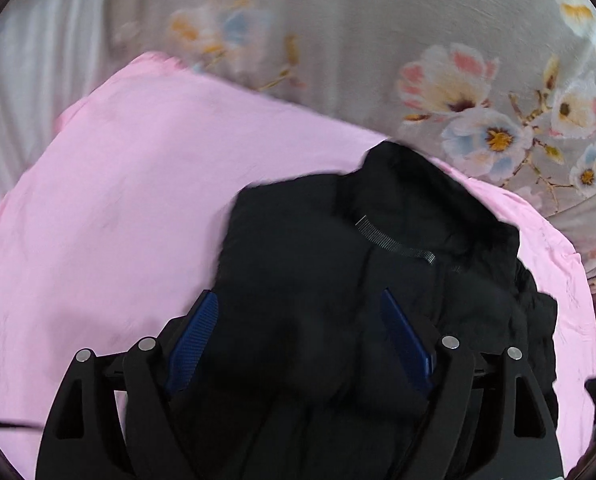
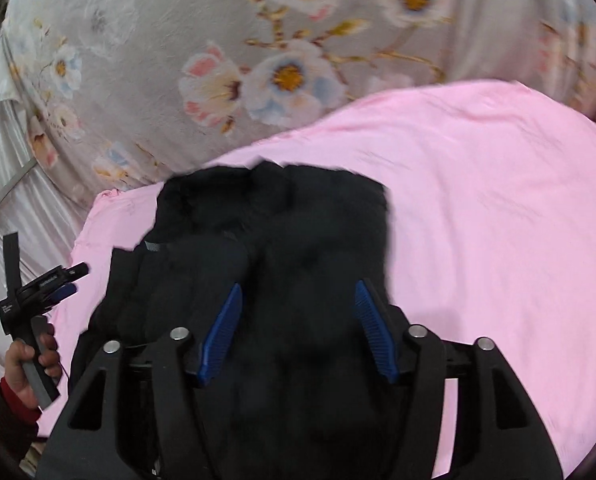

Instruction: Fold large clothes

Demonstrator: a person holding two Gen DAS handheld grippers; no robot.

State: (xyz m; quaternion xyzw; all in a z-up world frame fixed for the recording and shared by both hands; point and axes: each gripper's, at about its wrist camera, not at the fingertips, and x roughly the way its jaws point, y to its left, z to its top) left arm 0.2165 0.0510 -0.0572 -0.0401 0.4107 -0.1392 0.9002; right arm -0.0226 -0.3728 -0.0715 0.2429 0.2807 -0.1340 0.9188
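Black padded jacket point(image 1: 378, 264) is laid in a folded bundle on a pink sheet point(image 1: 117, 200) spread over the floral bed cover point(image 1: 378, 20). Left gripper point(image 1: 302, 340) and right gripper point(image 2: 298, 332) are held above it, jaws open, nothing gripped.

A black garment point(image 1: 378, 264) is seen lying bunched on a pink sheet point(image 1: 109, 208), its collar with a grey woven strip turned toward the far side. Beyond the sheet, a grey floral bedcover point(image 1: 378, 40) is spread. The left gripper point(image 1: 302, 336) is held above the garment, its blue-padded jaws apart, nothing pinched between them.
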